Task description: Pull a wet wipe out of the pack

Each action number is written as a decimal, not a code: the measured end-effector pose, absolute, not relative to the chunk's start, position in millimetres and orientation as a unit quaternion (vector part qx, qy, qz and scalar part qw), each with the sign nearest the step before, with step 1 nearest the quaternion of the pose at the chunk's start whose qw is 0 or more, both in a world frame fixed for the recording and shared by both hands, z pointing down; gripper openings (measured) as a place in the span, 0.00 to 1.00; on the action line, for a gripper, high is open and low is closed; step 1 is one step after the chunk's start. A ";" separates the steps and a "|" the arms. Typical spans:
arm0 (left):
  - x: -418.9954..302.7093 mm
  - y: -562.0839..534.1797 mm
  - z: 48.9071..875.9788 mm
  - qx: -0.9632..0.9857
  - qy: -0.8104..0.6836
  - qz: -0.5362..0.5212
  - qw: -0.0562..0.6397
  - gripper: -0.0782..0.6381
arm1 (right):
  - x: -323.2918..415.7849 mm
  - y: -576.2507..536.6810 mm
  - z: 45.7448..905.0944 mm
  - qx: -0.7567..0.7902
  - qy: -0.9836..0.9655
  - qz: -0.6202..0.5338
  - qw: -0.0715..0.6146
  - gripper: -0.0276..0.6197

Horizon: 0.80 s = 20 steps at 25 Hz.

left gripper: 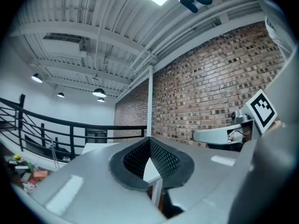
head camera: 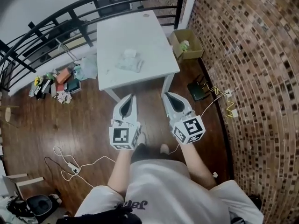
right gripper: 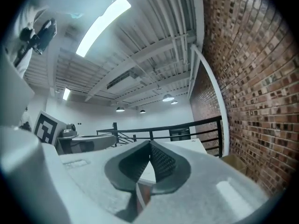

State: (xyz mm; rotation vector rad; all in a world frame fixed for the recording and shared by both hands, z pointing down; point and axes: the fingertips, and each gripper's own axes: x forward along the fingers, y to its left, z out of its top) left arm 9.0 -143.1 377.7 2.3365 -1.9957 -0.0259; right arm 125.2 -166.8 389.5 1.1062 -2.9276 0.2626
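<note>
Right, you've got both held side by side, short of the white table (head camera: 117, 31). Your left gripper (head camera: 132, 97) is pinched closed on nothing, and your right gripper (head camera: 167, 95) likewise. The wipe pack (head camera: 129, 61) sits mid-table, well apart from both.

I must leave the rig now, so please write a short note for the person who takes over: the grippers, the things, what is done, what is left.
Left gripper: shut, empty, held short of the white table.
Right gripper: shut, empty, beside the left one.
Wet wipe pack: near the table's middle; neither gripper touches it.
Done: unclear. A pale crumpled sheet lies at the pack, perhaps a pulled wipe; too small to tell.
Left: step closer and check; if no wipe is out, pull one.
</note>
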 end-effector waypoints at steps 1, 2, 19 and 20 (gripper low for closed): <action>21.5 -139.3 376.2 0.750 -0.661 -0.010 0.026 0.13 | 136.8 -161.2 391.0 0.349 -0.933 0.088 0.004 0.03; 33.9 -132.6 375.6 0.742 -0.670 -0.010 0.018 0.13 | 146.2 -154.2 393.6 0.346 -0.933 0.096 0.008 0.03; 21.4 -51.2 351.6 0.729 -0.684 -0.011 -0.009 0.13 | 121.6 -88.2 367.9 0.328 -0.943 0.063 0.004 0.03; 18.6 -54.5 356.8 0.729 -0.684 -0.012 -0.008 0.13 | 117.7 -91.6 372.8 0.327 -0.943 0.063 0.005 0.03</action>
